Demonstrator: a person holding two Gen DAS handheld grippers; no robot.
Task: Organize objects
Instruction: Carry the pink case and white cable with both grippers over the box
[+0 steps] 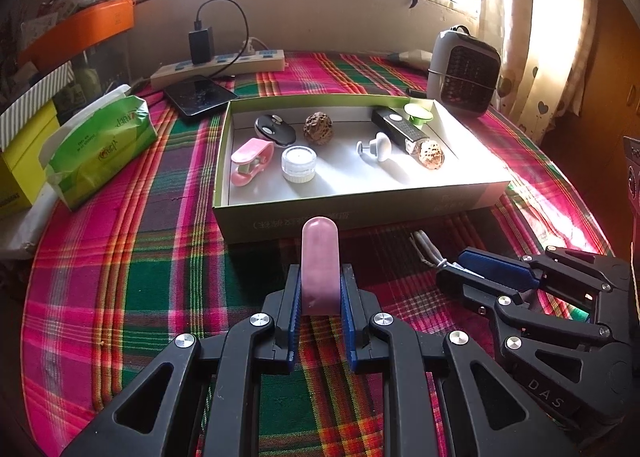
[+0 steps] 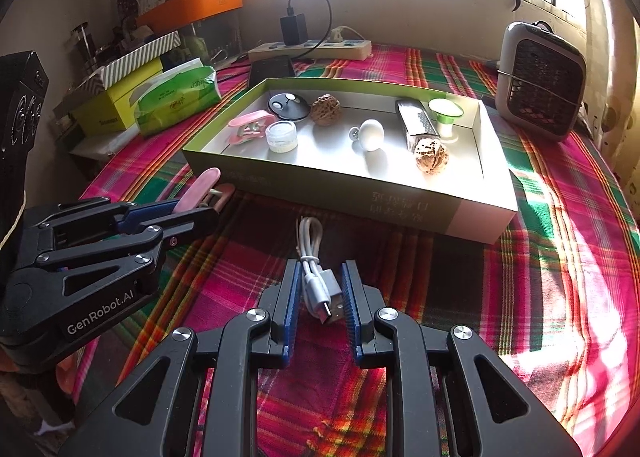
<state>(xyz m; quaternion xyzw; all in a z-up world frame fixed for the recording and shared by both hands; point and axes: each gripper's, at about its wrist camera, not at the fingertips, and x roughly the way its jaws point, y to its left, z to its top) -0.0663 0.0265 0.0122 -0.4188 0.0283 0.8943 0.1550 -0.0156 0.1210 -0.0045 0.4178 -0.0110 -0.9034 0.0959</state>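
Right now the left gripper (image 1: pixel 320 289) is clamping its jaws on a pink rounded bar (image 1: pixel 320 257), which is sticking forward and stopping just short of the near wall of the open cardboard box (image 1: pixel 360 209). Beside it, the right gripper (image 2: pixel 320 289) is squeezing its jaws on a bundled white USB cable (image 2: pixel 316 277), whose loop is reaching toward that same wall. Both grippers are hovering over the plaid-covered surface (image 1: pixel 140 277), in the strip between the box and the near edge. Inside the box, two walnuts (image 1: pixel 318 128), a white knob (image 1: pixel 378 145), a small clear jar (image 1: pixel 299 163), a pink clip-like item (image 1: pixel 250 161) and a black oval case (image 1: pixel 274 129) are lying apart, leaving bare floor along the front. To the left, a green tissue pack (image 1: pixel 104 149) is sitting well clear; at the far right corner a small heater (image 1: pixel 464 73) is standing near the box.
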